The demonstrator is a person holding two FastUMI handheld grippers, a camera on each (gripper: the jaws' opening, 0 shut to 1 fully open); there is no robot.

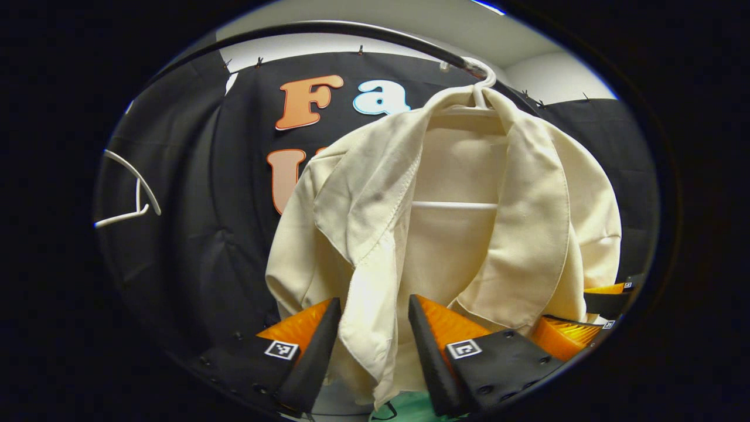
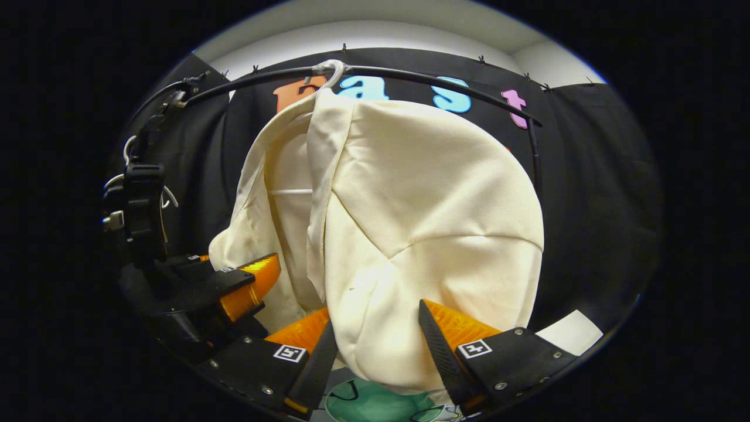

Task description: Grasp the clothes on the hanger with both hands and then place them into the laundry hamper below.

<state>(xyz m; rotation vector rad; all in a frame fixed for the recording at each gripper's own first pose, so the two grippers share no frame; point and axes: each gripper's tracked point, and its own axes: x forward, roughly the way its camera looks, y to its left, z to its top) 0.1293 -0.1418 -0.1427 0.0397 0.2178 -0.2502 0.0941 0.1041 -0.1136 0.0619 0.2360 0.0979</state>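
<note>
A cream jacket [image 1: 469, 193] hangs on a white hanger [image 1: 483, 79] from a black rail [image 1: 351, 28]. My left gripper [image 1: 374, 319] is open, and the jacket's left front panel hangs loosely between its fingers. In the right gripper view the jacket [image 2: 433, 199] shows from its side. There my right gripper [image 2: 378, 340] is open, its fingers standing on either side of the bulging lower cloth. The right gripper [image 1: 592, 325] sits at the jacket's far edge in the left gripper view. The left gripper [image 2: 249, 287] appears at the left in the right gripper view. A green hamper [image 2: 375, 404] lies below.
An empty white hanger [image 1: 136, 196] hangs on the rail to the left of the jacket. The rail [image 2: 410, 73] curves down at its right end. A white patch [image 2: 571, 331] lies low on the right. The green hamper [image 1: 410, 405] peeks out under the cloth.
</note>
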